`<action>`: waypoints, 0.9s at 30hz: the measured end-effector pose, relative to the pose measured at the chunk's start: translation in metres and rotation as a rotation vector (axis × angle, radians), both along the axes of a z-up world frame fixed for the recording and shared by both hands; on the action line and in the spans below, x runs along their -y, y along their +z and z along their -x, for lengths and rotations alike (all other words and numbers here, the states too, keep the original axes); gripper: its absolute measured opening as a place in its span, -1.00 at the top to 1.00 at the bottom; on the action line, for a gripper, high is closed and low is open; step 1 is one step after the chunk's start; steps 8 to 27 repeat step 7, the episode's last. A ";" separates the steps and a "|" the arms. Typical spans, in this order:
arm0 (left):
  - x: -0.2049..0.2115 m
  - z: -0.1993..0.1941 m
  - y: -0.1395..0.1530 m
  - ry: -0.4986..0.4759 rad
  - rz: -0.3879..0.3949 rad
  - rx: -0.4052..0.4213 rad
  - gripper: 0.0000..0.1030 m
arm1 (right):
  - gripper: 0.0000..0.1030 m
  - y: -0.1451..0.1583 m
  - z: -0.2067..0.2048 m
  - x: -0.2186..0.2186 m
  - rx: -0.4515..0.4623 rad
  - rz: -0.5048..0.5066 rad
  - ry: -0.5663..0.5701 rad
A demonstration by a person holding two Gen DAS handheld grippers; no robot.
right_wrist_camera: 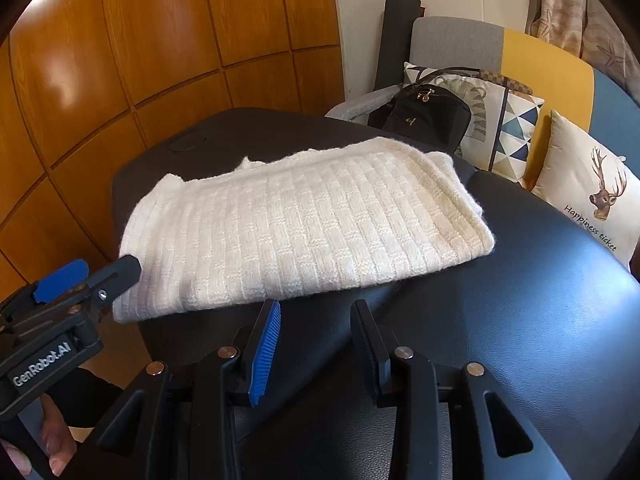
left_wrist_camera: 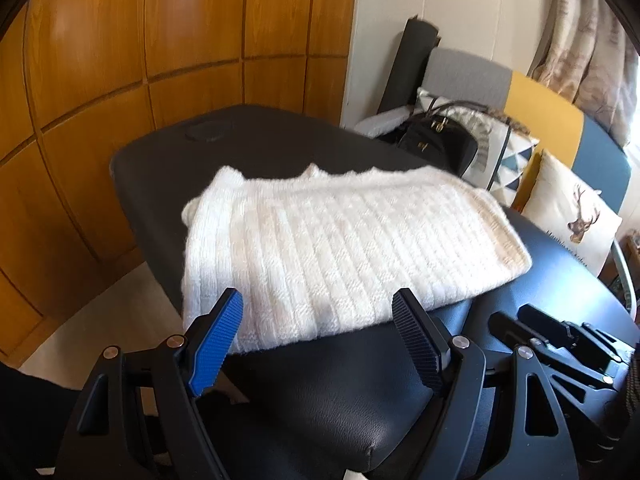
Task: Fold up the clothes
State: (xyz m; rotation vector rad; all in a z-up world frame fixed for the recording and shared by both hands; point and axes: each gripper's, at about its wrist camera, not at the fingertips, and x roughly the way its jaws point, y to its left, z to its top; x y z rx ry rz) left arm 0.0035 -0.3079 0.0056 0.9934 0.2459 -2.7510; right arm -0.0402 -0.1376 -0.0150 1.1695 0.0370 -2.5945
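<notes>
Sweater [left_wrist_camera: 344,248]: white ribbed knit, folded into a rectangle on smooth black padded desk [left_wrist_camera: 320,392]. Left tool [left_wrist_camera: 316,312] spread wide; right tool [right_wrist_camera: 316,322] spread, both empty.

From my left camera the right gripper [left_wrist_camera: 516,322] is cut off at the right edge, so I can't read its jaws there. The sweater [left_wrist_camera: 332,248] hides its own folded layers and the table [left_wrist_camera: 320,380] under it. The bag [left_wrist_camera: 436,140] is partly behind the sweater, and it covers part of a pillow [right_wrist_camera: 500,120]. The deer pillow's [right_wrist_camera: 592,200] lower corner runs behind the table edge. In the right view the left gripper [right_wrist_camera: 96,274] overlaps the sweater's near corner, and my hand [right_wrist_camera: 52,440] is clipped by the frame.
</notes>
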 end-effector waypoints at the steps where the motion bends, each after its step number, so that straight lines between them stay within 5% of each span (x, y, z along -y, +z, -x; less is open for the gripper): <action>1: -0.001 -0.001 0.001 0.001 0.012 -0.007 -0.55 | 0.29 -0.001 0.000 0.001 0.004 -0.001 0.001; 27: 0.000 0.003 -0.002 -0.004 -0.008 0.019 -0.55 | 0.29 -0.003 0.000 0.000 0.009 0.003 0.002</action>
